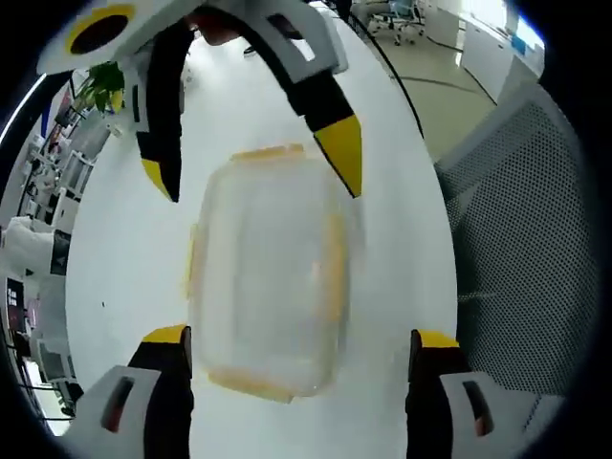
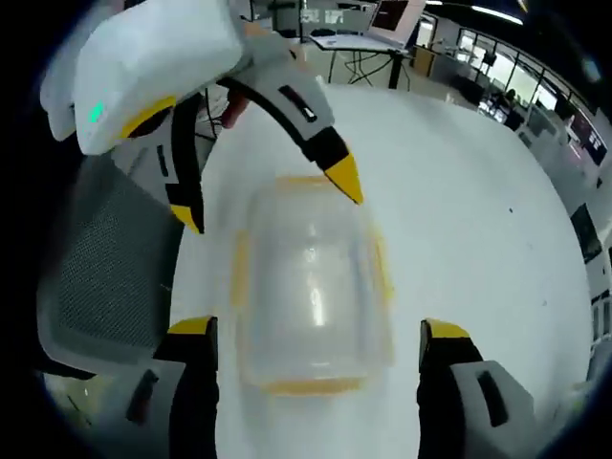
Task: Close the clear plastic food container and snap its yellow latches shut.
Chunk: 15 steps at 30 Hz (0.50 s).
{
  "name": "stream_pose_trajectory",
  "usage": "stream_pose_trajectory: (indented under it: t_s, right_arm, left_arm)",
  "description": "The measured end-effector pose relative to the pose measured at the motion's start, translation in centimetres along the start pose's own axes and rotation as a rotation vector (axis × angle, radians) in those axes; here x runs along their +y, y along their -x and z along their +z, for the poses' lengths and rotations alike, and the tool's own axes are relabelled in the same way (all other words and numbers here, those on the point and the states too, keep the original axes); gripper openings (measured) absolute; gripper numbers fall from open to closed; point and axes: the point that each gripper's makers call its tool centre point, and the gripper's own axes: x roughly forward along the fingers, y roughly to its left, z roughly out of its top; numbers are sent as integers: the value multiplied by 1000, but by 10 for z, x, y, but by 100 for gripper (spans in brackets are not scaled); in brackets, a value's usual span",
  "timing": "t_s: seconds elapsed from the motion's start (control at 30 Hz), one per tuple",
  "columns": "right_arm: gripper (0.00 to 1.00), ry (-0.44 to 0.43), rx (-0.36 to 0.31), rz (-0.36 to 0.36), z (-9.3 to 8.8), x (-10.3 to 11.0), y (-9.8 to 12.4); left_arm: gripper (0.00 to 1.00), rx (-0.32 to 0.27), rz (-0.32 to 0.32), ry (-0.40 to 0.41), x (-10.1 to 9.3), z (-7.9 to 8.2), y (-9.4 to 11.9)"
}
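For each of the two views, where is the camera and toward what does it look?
Left gripper view: rides the left gripper, looking down on the clear container; own open jaws below, the right gripper opposite.
Right gripper view: rides the right gripper, looking down on the container; own open jaws below, the left gripper opposite.
Shared: container, white table, mesh chair.
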Motion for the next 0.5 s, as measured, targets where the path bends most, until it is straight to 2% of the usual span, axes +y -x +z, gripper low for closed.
stream_pose_trajectory:
  t_s: [0.17,0.33,0.5]
  right_arm:
    - [84,34,40,-14,-8,2,-6]
    - [81,62,60,-34,-12,-1,-8]
    - [79,71,86,-30,-19,0,-10]
  left_arm:
    - [92,32,-25,1,4,-8,-7]
    - [91,34,-23,-19,15,-6,-13]
    - [91,60,-22,-41,23,-8,-20]
